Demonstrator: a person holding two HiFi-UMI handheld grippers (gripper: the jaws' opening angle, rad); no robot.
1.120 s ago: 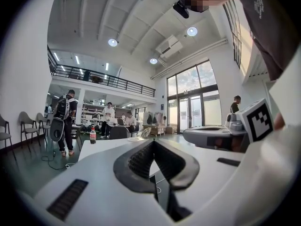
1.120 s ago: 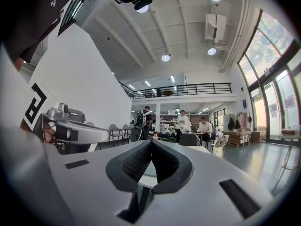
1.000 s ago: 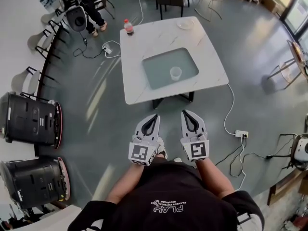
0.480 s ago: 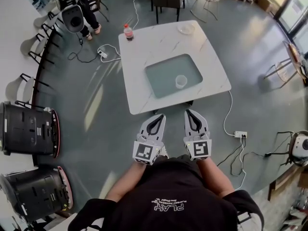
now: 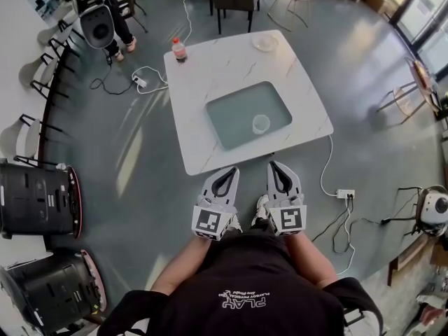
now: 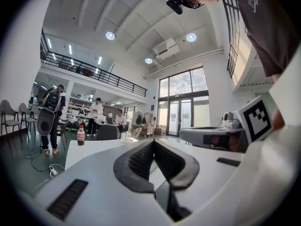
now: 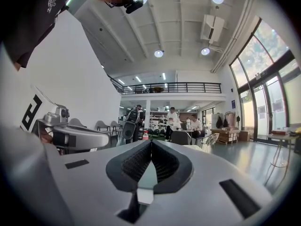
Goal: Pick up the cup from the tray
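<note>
cup (image 5: 261,123) in tray (image 5: 231,117), well beyond both grippers
left gripper (image 5: 229,171) and right gripper (image 5: 274,165): jaws closed tip to tip, empty.

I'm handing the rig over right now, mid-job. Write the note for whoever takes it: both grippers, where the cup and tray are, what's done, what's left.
Left gripper: jaws shut, empty, just short of the table's near edge.
Right gripper: jaws shut, empty, beside the left one.
Small clear plastic cup: stands in the pale green rectangular tray, toward its right near part, on the white marble square table.
Done: nothing; cup not touched.
Left: move in, open a gripper, close on the cup, lift it off the tray. The right gripper looks nearer.
</note>
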